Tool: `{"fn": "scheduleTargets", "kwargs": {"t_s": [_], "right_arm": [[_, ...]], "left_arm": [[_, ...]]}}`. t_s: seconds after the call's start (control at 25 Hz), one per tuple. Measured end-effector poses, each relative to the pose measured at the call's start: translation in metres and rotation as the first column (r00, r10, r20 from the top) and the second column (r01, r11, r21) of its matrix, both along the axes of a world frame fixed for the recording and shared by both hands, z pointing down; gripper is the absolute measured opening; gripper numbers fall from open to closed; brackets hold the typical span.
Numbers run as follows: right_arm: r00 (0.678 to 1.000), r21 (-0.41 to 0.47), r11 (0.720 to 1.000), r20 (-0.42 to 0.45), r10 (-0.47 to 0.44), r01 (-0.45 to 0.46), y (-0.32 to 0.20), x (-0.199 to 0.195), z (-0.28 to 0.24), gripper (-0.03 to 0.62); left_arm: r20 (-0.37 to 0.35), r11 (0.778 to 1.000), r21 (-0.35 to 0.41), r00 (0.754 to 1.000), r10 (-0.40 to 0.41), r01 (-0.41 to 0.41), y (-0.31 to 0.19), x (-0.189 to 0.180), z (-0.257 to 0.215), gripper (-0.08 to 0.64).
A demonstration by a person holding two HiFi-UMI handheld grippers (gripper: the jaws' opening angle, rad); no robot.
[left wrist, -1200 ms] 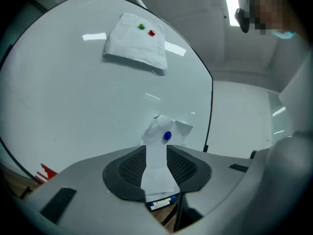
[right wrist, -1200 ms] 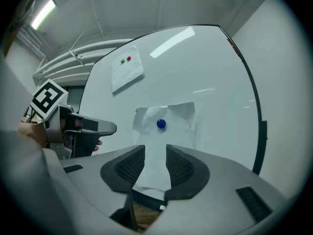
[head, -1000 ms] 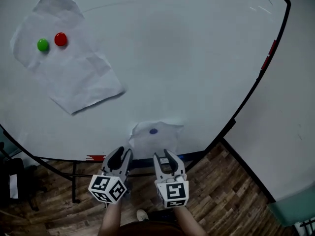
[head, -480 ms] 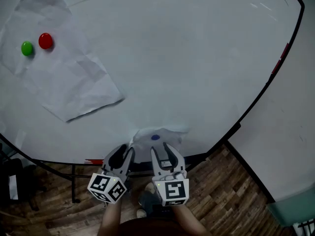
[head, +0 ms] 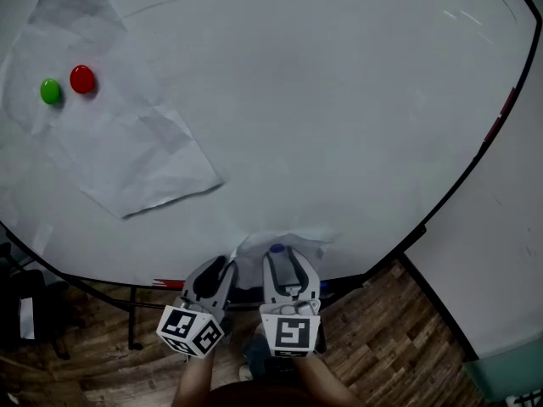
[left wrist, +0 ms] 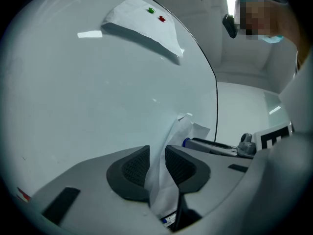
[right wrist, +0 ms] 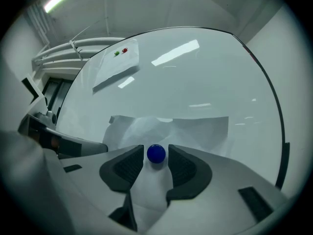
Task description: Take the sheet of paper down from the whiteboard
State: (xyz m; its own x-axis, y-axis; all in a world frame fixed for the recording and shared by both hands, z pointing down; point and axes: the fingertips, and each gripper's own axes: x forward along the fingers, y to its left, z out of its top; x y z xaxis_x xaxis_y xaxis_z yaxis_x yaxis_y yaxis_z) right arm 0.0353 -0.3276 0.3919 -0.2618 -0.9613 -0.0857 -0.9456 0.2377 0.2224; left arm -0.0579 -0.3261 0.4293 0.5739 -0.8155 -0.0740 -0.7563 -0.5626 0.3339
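The left gripper [left wrist: 157, 154] is closing its narrowly parted fingers [left wrist: 134, 166] around the left edge of the sheet of paper [head: 297, 243], which is running between the pads and lying against the whiteboard [head: 339, 100] just ahead of the fingertips. The right gripper [right wrist: 156, 156] is opening wide, with the blue magnet [right wrist: 156, 153] sitting between its fingertips on that sheet. Far beyond the left fingers, a larger sheet [head: 127, 155] is hanging under a green magnet [head: 51, 91] and a red magnet [head: 82, 79].
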Motion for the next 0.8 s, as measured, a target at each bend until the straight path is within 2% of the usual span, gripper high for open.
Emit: {"fn": "scheduleTargets", "kwargs": {"t_s": [0.24,0.52,0.68,0.8], "right_arm": [[0.999,0.002,0.999,-0.035,0.034,-0.034,-0.008,-0.002,0.001,0.146],[0.993,0.037,0.998,-0.109,0.045,-0.041,-0.008,-0.002,0.0,0.132],[0.992,0.008,0.999,-0.118,0.043,-0.043,-0.009,-0.001,0.002,0.135],[0.992,-0.02,0.999,-0.124,0.025,-0.028,-0.008,-0.002,0.004,0.135]], "left_arm": [[0.018,1.0,0.012,1.0,0.005,-0.006,-0.004,0.004,-0.002,0.11],[0.122,0.999,0.048,0.993,-0.009,0.004,-0.006,0.014,-0.006,0.082],[0.107,0.999,0.035,0.994,-0.005,0.001,-0.009,0.017,-0.005,0.035],[0.089,1.0,0.015,0.996,0.001,-0.003,-0.01,0.017,-0.004,0.025]]}}
